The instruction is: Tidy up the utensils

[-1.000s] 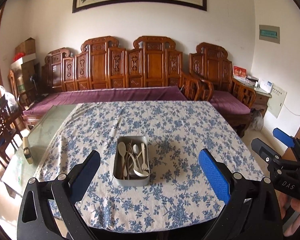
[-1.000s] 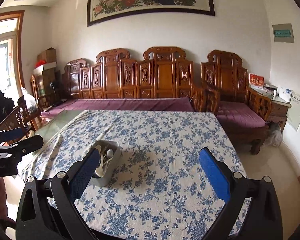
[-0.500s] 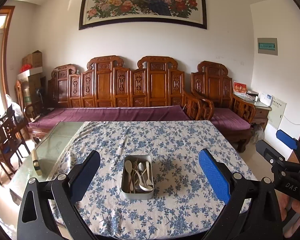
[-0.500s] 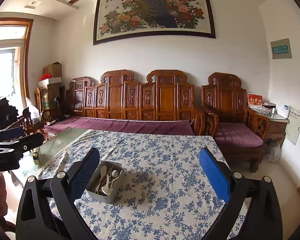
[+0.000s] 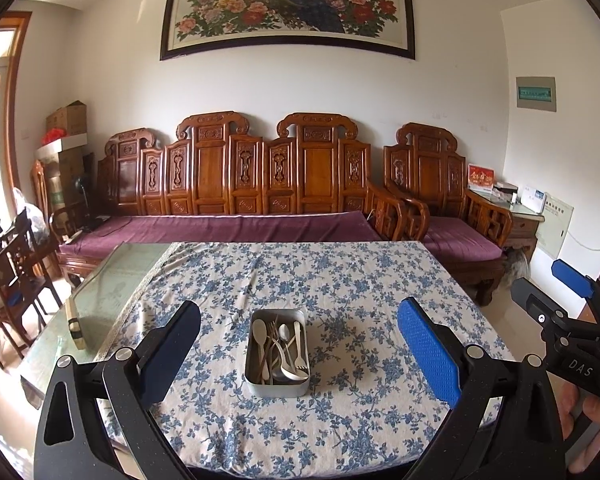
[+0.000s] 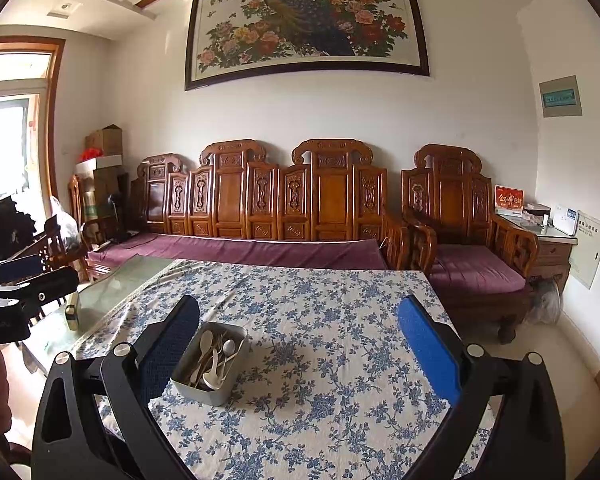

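Both tools rose and drew back | left tool (image 5: 299, 344), right tool (image 6: 299, 344) wide open, empty | spoons and forks (image 5: 279, 347) heaped in rectangular metal tin (image 5: 277, 387) on floral-clothed worktop (image 5: 360, 276) | stage: sorted or awaiting sorting, undecidable

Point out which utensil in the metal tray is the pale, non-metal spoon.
The cream spoon at the left side of the metal tray, bowl toward the sofa. The spoon beside it is shiny metal.
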`<state>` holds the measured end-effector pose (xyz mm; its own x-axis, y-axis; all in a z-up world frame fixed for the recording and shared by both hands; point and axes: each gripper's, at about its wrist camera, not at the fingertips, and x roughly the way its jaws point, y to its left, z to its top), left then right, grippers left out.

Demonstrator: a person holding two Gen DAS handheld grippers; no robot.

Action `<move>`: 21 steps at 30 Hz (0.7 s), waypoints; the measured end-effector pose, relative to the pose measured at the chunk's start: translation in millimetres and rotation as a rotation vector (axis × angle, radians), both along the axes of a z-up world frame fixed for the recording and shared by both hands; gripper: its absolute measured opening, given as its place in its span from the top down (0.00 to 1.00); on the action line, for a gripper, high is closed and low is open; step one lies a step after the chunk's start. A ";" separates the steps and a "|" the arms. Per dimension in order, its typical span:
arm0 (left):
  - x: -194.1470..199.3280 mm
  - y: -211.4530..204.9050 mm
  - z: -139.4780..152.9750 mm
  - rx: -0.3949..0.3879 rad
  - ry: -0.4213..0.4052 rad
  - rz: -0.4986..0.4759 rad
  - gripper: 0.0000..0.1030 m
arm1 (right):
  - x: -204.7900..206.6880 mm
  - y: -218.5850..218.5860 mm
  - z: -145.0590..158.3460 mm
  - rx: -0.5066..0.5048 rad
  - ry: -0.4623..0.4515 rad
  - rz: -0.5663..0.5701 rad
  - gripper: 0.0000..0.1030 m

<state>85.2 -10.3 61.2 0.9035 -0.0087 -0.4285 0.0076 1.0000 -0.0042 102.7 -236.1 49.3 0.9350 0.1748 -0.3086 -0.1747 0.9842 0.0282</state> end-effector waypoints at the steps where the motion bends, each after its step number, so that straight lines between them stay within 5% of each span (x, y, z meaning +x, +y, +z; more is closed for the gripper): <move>1: -0.2 0.0 -0.3 0.000 0.000 0.000 0.08 | 1.0 0.1 -1.1 0.000 0.002 0.000 0.03; 21: -3.1 -0.7 -2.5 0.000 -0.007 -0.001 0.08 | 2.7 0.7 -3.8 0.003 0.011 -0.003 0.03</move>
